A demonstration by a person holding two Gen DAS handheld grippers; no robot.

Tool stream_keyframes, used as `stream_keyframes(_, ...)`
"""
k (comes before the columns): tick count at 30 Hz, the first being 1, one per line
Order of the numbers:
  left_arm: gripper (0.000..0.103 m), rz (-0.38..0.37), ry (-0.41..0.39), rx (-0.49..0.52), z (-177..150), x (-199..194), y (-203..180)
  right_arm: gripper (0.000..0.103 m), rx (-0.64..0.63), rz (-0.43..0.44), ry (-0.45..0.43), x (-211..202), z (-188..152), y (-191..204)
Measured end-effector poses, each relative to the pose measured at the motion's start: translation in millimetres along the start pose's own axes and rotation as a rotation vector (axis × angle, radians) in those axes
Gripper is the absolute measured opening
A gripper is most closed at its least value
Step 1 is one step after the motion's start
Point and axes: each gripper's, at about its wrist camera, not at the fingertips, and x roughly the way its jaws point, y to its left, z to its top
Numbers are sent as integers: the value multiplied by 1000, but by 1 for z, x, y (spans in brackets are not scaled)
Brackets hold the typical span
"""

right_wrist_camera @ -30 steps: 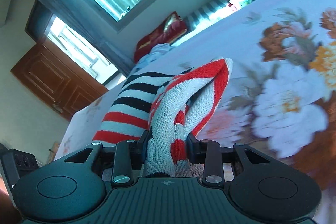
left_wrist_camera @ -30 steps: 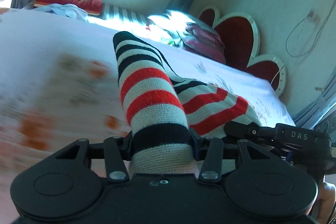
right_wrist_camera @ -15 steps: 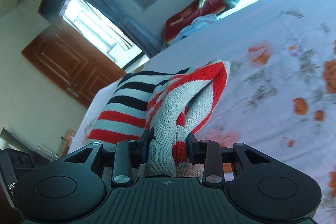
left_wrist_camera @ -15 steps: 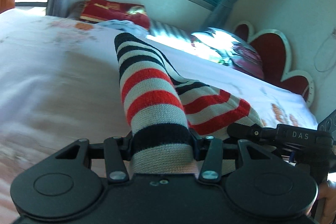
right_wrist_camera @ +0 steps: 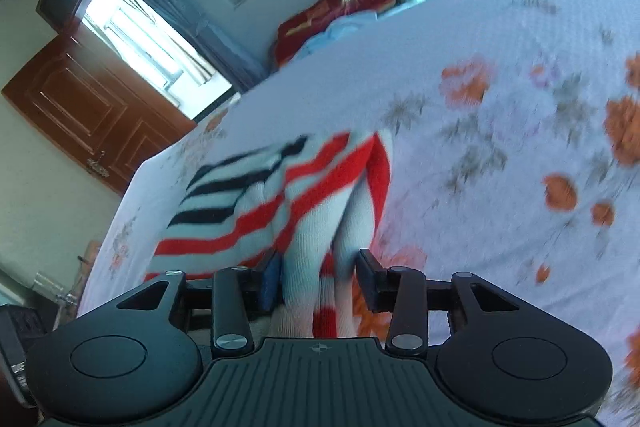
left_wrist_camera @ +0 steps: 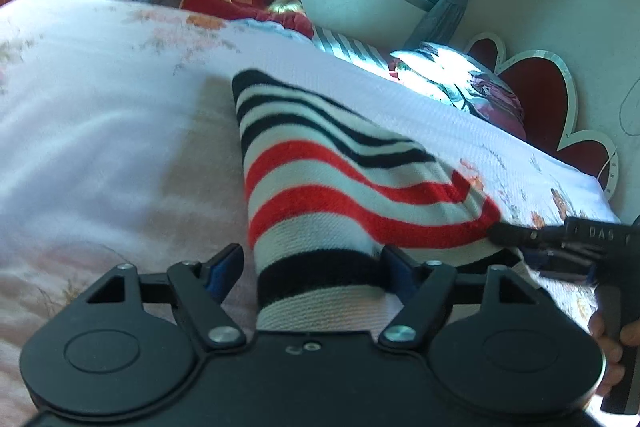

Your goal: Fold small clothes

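Now the striped knit garment (left_wrist_camera: 344,187) lies on the flowery bed sheet (left_wrist_camera: 100,147), right in front of both my tools. Its stripes are black, white and red. From my left wrist view, it spreads away from me and out to the right, where its red edge reaches the tip of my right gripper (left_wrist_camera: 516,237) coming in from that side.

From my right wrist view, the same garment (right_wrist_camera: 280,199) is bunched into soft folds and runs off to the left across the bed.

At the far end of the bed I see a red pillow (left_wrist_camera: 240,1) and a pile of bedding (left_wrist_camera: 460,83) near the heart-shaped headboard (left_wrist_camera: 536,87) — nothing here holds anything else inside it.

My left gripper (left_wrist_camera: 316,267) has just been opening. Its jaws stand wide apart, with the black and white end of the garment between them. There is a clear gap on the left side, and the right finger only sits beside the cloth, so it is not pinching.

My right gripper (right_wrist_camera: 320,279) has just been opening a little too. A fold of the garment sits between its jaws — the left pad is right against the cloth, and the right one is just beside it. It looks let go, not squeezed.
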Motion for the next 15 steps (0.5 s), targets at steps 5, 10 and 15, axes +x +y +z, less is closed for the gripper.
stream_keyframes(5,67,16,-70,14,8,-16,-10,40,-60,-36,-74,-8,20,27)
stream_keyframes(10,67,29,-71,5,16,-2,-16,41,-134,-69,-53,17,16,51)
stream_keyframes(15,70,74,-41,29,13,14,-13,40,-202,-159,-29,47,11,53)
